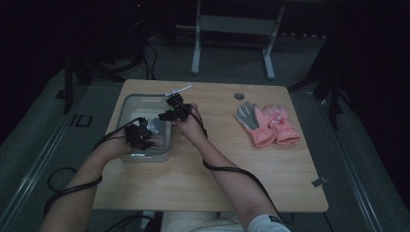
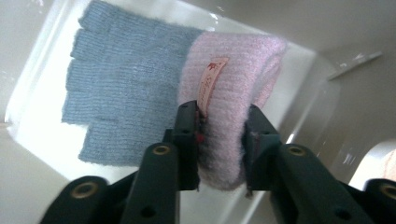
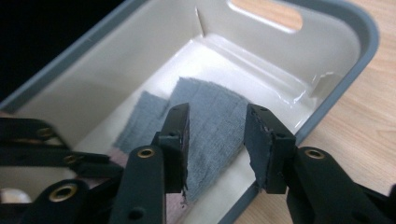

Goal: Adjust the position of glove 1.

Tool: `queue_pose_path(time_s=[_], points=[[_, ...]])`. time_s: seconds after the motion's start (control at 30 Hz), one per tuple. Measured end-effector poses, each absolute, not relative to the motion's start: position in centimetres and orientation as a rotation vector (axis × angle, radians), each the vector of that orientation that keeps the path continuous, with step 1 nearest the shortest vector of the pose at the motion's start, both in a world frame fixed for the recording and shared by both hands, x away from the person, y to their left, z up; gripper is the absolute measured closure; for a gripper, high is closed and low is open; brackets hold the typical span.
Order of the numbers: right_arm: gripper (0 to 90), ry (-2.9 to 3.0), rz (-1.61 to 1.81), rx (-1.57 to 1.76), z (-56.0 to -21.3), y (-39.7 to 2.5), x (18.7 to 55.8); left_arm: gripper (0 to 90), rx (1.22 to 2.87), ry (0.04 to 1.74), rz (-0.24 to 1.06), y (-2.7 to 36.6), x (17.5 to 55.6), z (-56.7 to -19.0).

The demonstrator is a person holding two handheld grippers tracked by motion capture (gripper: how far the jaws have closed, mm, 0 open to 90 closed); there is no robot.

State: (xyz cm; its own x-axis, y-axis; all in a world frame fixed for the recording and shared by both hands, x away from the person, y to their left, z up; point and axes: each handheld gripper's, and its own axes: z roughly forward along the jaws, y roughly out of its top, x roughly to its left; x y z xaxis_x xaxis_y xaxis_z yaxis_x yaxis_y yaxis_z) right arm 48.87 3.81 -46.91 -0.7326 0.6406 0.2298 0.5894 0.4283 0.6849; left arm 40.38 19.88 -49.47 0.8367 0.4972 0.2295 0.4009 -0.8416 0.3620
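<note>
A knitted fingerless glove, blue (image 2: 116, 88) with a pink cuff (image 2: 233, 65), lies in a grey bin (image 1: 145, 97) on the left of the table. My left gripper (image 2: 219, 126) is shut on the pink cuff, beside its sewn label. Above the bin's near edge sits the left gripper (image 1: 138, 135). My right gripper (image 3: 217, 135) is open over the bin (image 3: 364, 51), its jaws either side of a raised fold of the blue fabric (image 3: 210, 112). At the bin's right wall, the right gripper (image 1: 170, 115) hangs from the person's hand.
A pair of pink gloves (image 1: 275, 126) and a grey-palmed one (image 1: 246, 115) lie on the right half of the wooden table. A white strip (image 1: 179, 90) rests behind the bin, and a round hole (image 1: 239, 95) marks the tabletop. Cables trail off the front edge.
</note>
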Motion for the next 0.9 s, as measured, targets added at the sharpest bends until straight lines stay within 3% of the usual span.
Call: queue_pose_path(time_s=[0.13,0.2,0.23,0.33,0.53,0.6,0.9], points=[[56.8,2.592,1.252,1.100,-46.3,3.0,48.3,53.4,2.676,0.744,0.417,20.0,40.6,-49.1],[56.8,2.594,1.263,1.098,-46.2,2.8,48.2,38.7,2.654,0.780,0.405,20.0,40.7,-49.0],[56.4,2.591,1.287,1.087,-45.9,2.2,48.0,38.3,2.610,0.803,0.421,20.1,40.5,-48.6],[56.4,2.575,1.318,1.073,-45.3,1.3,47.6,24.5,2.556,0.814,0.453,19.9,40.0,-47.8],[56.6,2.553,1.339,1.053,-44.8,-0.7,46.2,5.9,2.379,0.829,0.435,19.3,39.1,-45.1],[56.6,2.543,1.336,1.042,-44.8,-1.7,45.8,1.4,2.327,0.821,0.435,18.9,38.7,-44.4],[56.6,2.522,1.295,1.023,-44.9,-6.3,44.8,1.4,2.190,0.761,0.361,14.8,36.5,-44.0]])
